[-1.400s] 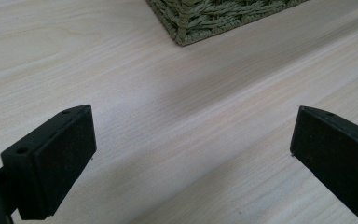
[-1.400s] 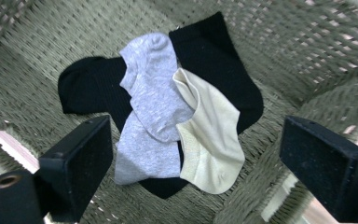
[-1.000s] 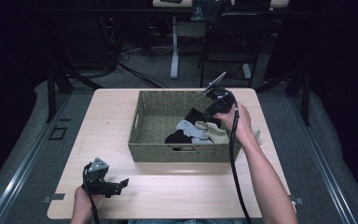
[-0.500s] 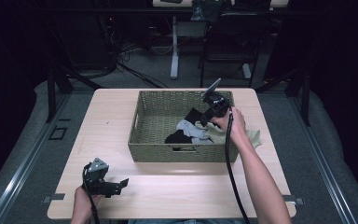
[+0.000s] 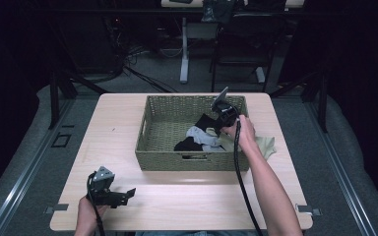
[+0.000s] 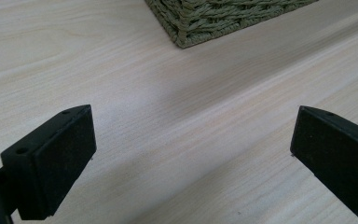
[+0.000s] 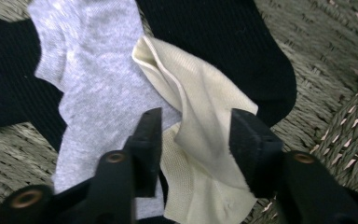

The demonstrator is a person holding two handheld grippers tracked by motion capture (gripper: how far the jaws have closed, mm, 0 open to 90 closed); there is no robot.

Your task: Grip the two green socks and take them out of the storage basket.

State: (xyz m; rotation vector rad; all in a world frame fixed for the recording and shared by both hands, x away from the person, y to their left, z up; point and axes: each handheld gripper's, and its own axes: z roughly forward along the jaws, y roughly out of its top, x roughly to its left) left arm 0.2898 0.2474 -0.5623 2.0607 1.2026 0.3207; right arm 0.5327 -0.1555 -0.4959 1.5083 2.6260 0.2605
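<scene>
Two jaws of right gripper point(image 7: 193, 140) have just been closing, cream sock point(image 7: 200, 154) bunched between them, pads not quite pinching yet by look of it. Sock lies on grey sock point(image 7: 84, 93) and black socks point(image 7: 223, 42), right end of wicker basket point(image 5: 152, 123). Step: grabbing sock. Next: finish squeeze, lift clear of pile. Left gripper point(image 6: 191, 158) jaws wide apart, idle over near-left table point(image 6: 121, 70).

Overhead light falls evenly on the pale desk point(image 5: 177, 201) while the room beyond its far edge sinks into darkness. Soft shadows trail the basket point(image 5: 192, 160); close views stay sharp, jaws slightly blurred.
</scene>
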